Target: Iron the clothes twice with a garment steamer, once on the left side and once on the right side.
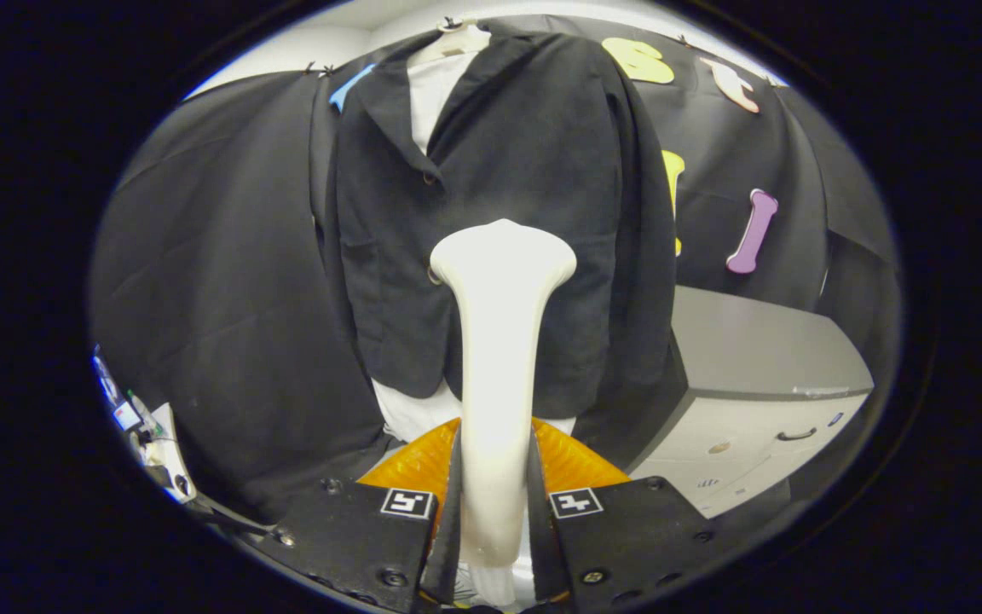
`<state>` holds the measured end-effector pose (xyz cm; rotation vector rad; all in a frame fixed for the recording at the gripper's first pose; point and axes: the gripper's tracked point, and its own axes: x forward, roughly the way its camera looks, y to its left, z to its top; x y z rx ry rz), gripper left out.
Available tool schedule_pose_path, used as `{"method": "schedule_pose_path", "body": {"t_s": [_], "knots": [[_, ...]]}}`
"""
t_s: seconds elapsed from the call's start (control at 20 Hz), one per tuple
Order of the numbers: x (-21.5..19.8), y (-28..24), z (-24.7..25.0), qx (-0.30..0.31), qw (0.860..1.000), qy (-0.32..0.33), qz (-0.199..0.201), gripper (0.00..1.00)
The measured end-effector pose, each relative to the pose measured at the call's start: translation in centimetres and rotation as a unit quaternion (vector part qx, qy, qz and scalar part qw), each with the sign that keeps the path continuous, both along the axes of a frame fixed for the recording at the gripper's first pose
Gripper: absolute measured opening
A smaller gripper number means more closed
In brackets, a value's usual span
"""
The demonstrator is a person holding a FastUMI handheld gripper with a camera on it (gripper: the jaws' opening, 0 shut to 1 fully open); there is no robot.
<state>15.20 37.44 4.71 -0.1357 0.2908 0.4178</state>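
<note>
Gripper view: the gripper [495,503] is seen clamped on the steamer [499,341], both fingers [448,503] pressed against the sides of its slim handle. The steamer is held upright between the fingers; it is smooth, glossy and cream-white, and its neck widens at the top into a flat, rounded head. That head is set against the front of the jacket [508,213], about level with the lower button, slightly right of the closure; whether it touches the cloth cannot be told. The jacket is black and matte, with a notched lapel, and is hung on a pale hanger [457,38] over a white shirt [431,94], whose hem is shown below the jacket's edge. An orange ribbed part [576,460] is seen just behind the fingers. A grey cabinet [755,384] with a smooth top and a drawer handle is placed to the right of the jacket, near it.
</note>
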Motion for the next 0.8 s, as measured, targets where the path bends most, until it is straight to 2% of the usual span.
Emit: {"method": "schedule_pose_path", "body": {"t_s": [0.35, 0.8], "knots": [[-1.6, 3.6, 7.1, 0.023, 0.997, -0.065, 0.034, 0.36], [-3.5, 11.0, 16.7, 0.061, 0.985, -0.142, 0.079, 0.36]]}}
